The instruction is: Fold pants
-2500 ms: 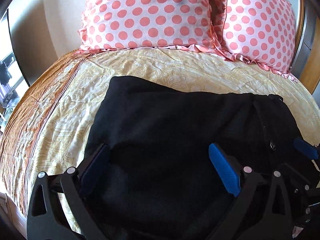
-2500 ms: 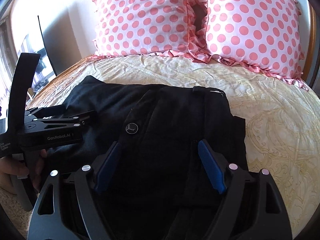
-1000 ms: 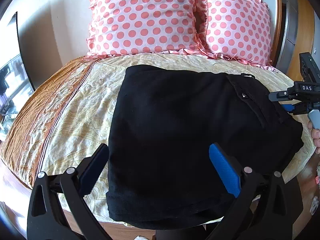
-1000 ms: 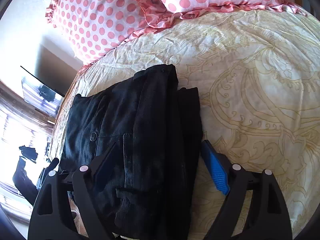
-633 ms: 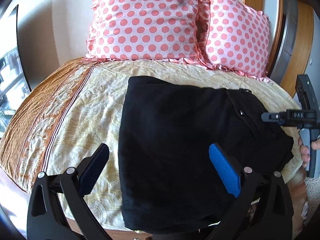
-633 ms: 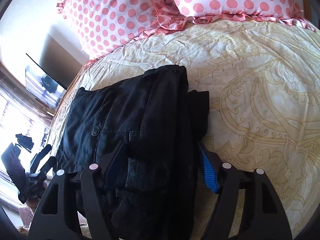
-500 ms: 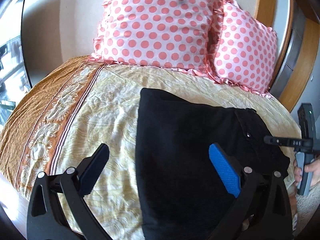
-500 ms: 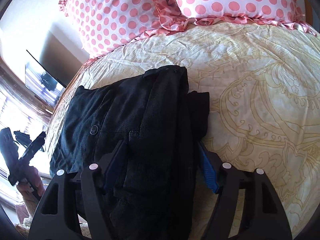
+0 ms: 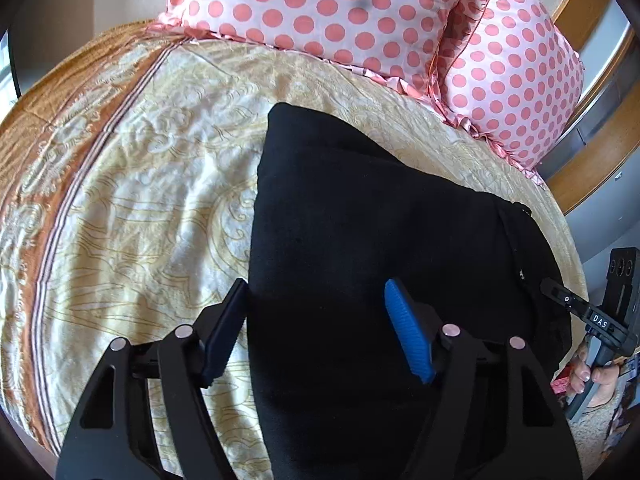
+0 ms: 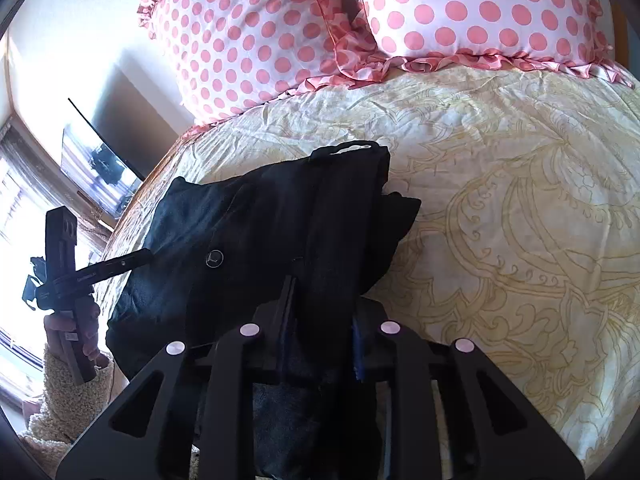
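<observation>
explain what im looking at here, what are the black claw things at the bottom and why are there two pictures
There is no robot here. A person holds a hand tool in each hand, and each tool has two jaws and a wide-angle camera looking forward along them. So the two pictures show the same moment from the two tools.

The left tool's picture shows the left gripper with its jaws spread wide over the black pants, gripping nothing. At its right edge you can see the other tool in the person's right hand.

The right tool's picture shows the right gripper with its jaws closed on the near edge of the pants. The left tool appears at that picture's left edge.

The pants lie folded on a bed with a cream patterned bedspread. Two pink polka-dot pillows stand at the head.
</observation>
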`<state>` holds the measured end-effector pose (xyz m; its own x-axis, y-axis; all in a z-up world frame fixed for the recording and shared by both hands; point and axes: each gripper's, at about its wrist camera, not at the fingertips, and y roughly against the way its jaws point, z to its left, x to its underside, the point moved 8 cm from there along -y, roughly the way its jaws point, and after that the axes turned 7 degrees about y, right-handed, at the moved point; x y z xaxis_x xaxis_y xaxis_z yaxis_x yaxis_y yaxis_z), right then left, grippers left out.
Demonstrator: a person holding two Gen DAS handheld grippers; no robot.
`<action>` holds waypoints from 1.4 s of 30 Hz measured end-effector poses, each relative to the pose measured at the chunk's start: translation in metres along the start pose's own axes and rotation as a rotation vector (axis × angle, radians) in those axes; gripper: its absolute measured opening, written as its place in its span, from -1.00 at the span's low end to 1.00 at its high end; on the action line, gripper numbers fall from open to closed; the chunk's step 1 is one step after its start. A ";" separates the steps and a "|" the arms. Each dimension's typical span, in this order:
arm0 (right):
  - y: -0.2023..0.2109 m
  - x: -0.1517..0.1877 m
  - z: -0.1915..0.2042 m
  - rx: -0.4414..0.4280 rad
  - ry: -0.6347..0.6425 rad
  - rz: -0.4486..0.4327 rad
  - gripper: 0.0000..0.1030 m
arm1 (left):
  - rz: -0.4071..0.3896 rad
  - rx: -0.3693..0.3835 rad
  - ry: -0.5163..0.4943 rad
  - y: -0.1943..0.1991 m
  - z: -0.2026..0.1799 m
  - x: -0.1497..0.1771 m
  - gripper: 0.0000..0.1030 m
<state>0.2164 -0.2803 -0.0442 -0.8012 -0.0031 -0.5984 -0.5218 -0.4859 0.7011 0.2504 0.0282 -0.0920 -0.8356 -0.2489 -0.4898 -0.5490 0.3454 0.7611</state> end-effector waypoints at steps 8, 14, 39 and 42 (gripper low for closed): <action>0.003 -0.004 -0.001 -0.048 -0.042 -0.025 -0.61 | -0.068 -0.009 -0.029 0.014 -0.011 -0.008 -0.80; 0.011 -0.017 0.003 -0.101 -0.058 -0.059 -0.69 | -0.099 0.002 -0.039 0.024 -0.020 -0.016 -0.85; -0.015 -0.092 -0.070 0.143 -0.078 -0.081 -0.48 | -0.165 -0.146 -0.030 -0.037 -0.044 -0.107 -0.30; 0.004 -0.086 -0.060 0.262 0.007 -0.124 -0.34 | -0.224 -0.239 -0.064 -0.019 -0.034 -0.102 0.21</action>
<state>0.3007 -0.3350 -0.0132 -0.7250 0.0358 -0.6878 -0.6743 -0.2402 0.6983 0.3472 0.0165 -0.0421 -0.6987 -0.2351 -0.6757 -0.7049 0.0646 0.7064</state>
